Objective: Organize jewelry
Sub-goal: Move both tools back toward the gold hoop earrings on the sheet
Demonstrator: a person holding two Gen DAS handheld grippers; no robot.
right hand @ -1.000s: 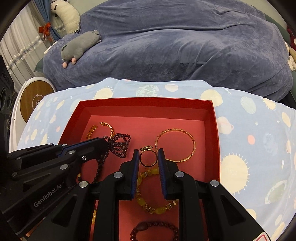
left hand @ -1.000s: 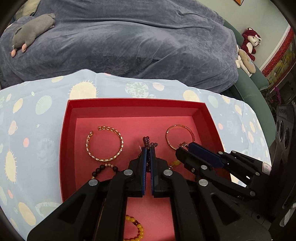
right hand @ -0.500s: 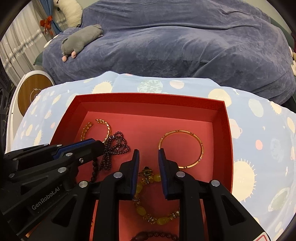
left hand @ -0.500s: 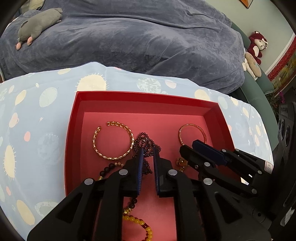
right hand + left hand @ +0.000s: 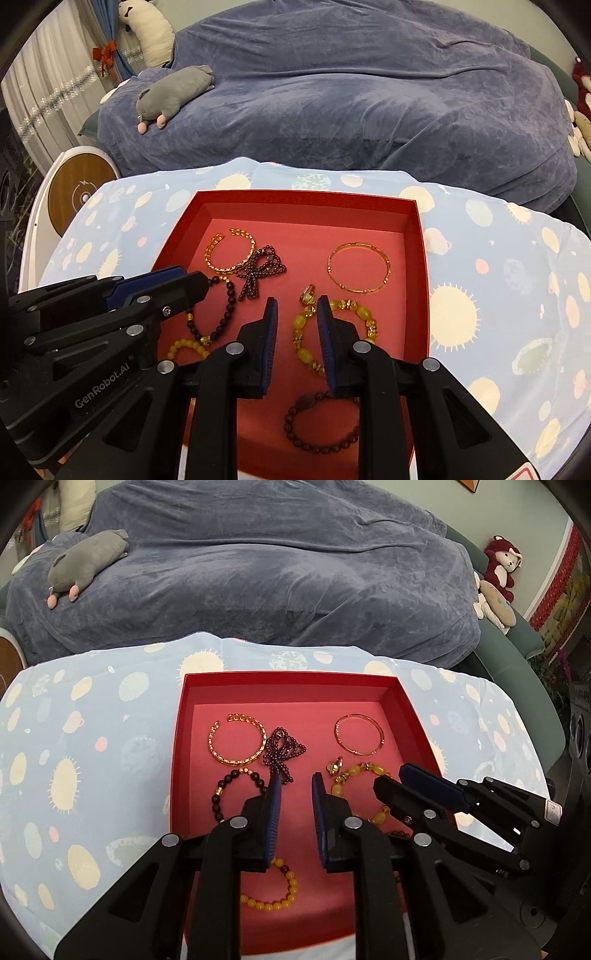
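The table [image 5: 92, 746] is covered by a pale blue planet-print cloth; behind it a blue-draped sofa [image 5: 277, 572] is seen. On the table sits the red tray [image 5: 177, 760], with all jewelry lying loose inside it.

Left tongs [image 5: 295, 786]: jaws have just been opened, now slightly apart and empty. The dark purple bead strand [image 5: 282, 749], clamped a second ago, is now seen lying on the tray floor just beside the gold link bracelet [image 5: 238, 740].

Right tongs [image 5: 293, 308]: slightly apart, nothing held. The small ring [image 5: 308, 293], between the pads a second ago, now rests beside the yellow stone bracelet [image 5: 332, 336].

Both tongs have been drawn back and raised. Judged: two placements finished; next pieces not yet chosen.
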